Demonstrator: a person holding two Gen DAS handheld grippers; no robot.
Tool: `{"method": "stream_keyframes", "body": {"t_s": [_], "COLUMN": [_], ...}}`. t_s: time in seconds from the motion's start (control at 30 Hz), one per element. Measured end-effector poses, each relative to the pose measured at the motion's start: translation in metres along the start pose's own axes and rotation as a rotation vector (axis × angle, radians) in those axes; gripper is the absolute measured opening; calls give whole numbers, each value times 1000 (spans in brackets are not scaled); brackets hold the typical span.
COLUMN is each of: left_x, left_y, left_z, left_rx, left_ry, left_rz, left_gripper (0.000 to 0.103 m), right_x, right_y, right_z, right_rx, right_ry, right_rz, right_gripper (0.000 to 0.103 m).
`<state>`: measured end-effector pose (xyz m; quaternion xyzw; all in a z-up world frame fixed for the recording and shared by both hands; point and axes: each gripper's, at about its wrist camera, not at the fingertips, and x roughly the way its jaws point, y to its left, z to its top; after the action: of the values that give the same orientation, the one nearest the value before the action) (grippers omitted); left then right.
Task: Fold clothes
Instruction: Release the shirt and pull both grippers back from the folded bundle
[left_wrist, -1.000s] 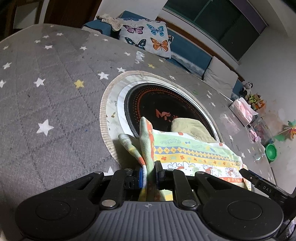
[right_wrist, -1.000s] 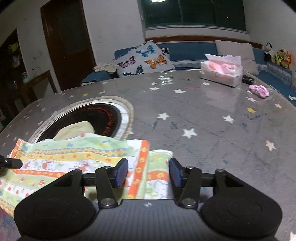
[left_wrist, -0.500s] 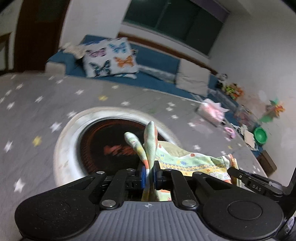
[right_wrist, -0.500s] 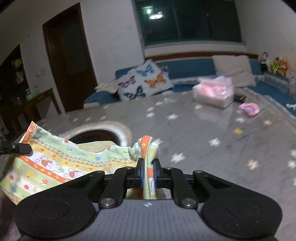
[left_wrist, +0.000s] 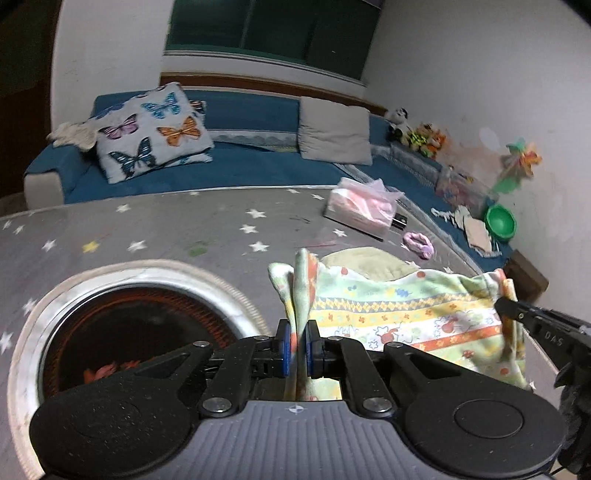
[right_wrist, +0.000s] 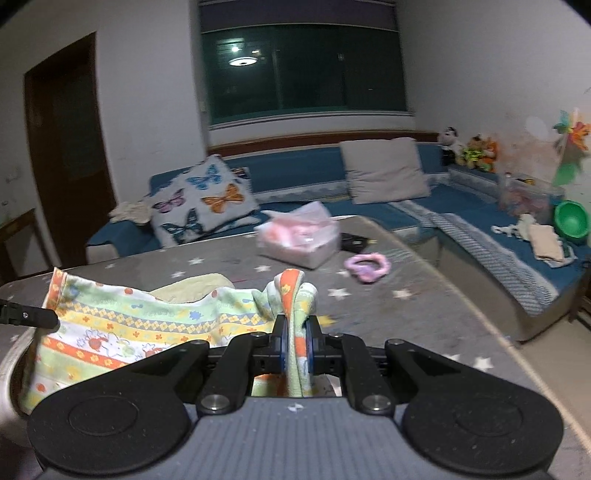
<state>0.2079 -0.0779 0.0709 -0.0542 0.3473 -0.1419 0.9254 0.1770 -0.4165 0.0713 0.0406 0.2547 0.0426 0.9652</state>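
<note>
Gripping one corner each, the left gripper and the right gripper held the printed cloth up above the table, its span stretched between them. Both pairs of jaws were closed on bunched fabric, which poked up past the blue pads. In the left view the cloth hung toward 3 o'clock, where the right gripper's tip pinched the far corner; in the right view it ran toward 9 o'clock, to the left gripper's tip. A pale yellow piece showed behind the raised edge; whether it belonged to the same garment could not be told. The round burner sat at 8 o'clock in the left view, and a tissue pack and pink ring lay toward 12 o'clock in the right view.

The step in hand looked like the lift and spread before a fold. Next, the move would likely call for carrying both corners together toward 12 o'clock, keeping the edge taut, then lowering them onto the opposite edge, clear of the burner, so the cloth doubled evenly.
</note>
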Motion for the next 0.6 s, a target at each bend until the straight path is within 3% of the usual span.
{"method": "stream_keyframes", "body": {"t_s": [0.17, 0.4, 0.47, 0.53, 0.57, 0.6], "left_x": [24, 48, 51, 55, 56, 56], "left_y": [-17, -15, -14, -14, -15, -16], "left_z": [8, -7, -11, -17, -19, -23], "left_rx": [43, 72, 74, 74, 77, 82], "left_ry": [8, 63, 79, 97, 103, 105], "left_rz": [6, 53, 59, 60, 65, 70], "left_gripper": [6, 8, 10, 21, 37, 46], "right_x": [14, 35, 36, 35, 34, 33], "right_y": [-23, -42, -44, -41, -39, -37], "right_z": [-4, -24, -25, -27, -28, -29], "right_rx": [16, 31, 35, 35, 34, 32], "right_ry": [23, 87, 89, 91, 92, 94], "right_rz": [-68, -157, -157, -145, -137, -128], "right_gripper": [9, 16, 30, 41, 41, 42]}}
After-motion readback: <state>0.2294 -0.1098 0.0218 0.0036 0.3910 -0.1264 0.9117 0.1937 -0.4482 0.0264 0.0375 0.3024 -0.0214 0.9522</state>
